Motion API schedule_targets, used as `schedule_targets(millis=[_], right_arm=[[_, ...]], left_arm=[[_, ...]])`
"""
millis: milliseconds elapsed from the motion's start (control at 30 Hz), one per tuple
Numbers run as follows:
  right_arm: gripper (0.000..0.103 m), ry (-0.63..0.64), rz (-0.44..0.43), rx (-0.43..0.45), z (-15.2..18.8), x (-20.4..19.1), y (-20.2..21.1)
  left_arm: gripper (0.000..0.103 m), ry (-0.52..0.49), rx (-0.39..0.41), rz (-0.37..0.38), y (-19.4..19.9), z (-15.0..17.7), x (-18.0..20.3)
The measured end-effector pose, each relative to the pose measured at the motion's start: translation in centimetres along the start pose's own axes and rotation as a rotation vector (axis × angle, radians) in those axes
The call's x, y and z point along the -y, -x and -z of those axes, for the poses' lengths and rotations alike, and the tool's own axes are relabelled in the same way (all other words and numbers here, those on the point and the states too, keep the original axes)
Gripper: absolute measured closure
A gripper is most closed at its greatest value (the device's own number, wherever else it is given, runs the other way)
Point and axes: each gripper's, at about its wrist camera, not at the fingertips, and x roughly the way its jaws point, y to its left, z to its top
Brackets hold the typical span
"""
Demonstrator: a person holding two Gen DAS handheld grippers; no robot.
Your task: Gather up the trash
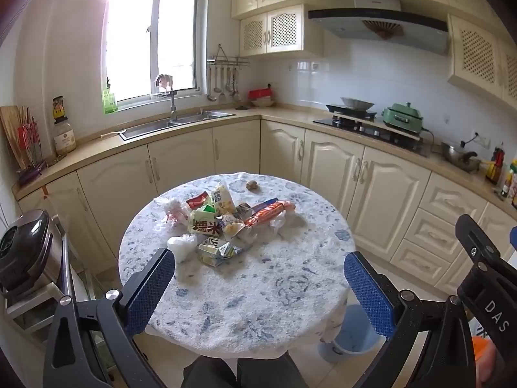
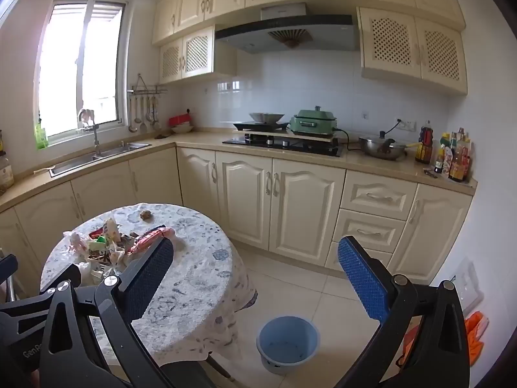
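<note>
A heap of trash (image 1: pixel 223 223) lies on the far half of a round table (image 1: pixel 258 297) with a blue-flecked white cloth: snack wrappers, a green carton, crumpled white bags and a long orange-red sausage pack (image 1: pixel 269 213). A small brown lump (image 1: pixel 253 185) sits apart near the table's far edge. My left gripper (image 1: pixel 260 258) hovers open over the near part of the table, short of the heap, nothing between its blue pads. My right gripper (image 2: pixel 255 258) is open and empty to the right of the table, above the floor. A blue bin (image 2: pixel 287 339) stands on the floor below it, and the trash (image 2: pixel 110 245) is at its left.
The blue bin (image 1: pixel 352 333) shows beside the table's right side. Cream kitchen cabinets (image 2: pixel 274 194) and a counter with sink (image 1: pixel 174 123) and stove (image 2: pixel 284 142) wrap the back. An appliance (image 1: pixel 22 252) on a rack stands left of the table. Pale floor tiles (image 2: pixel 323 291) lie right of the table.
</note>
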Motion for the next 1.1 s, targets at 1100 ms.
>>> schedule_targets(millis=[1100], right_arm=[[0.0,0.028,-0.018,-0.017,0.5,-0.6,0.1]], left_arm=[[0.001,0.044,-0.01,0.012,0.4,0.1,-0.6]])
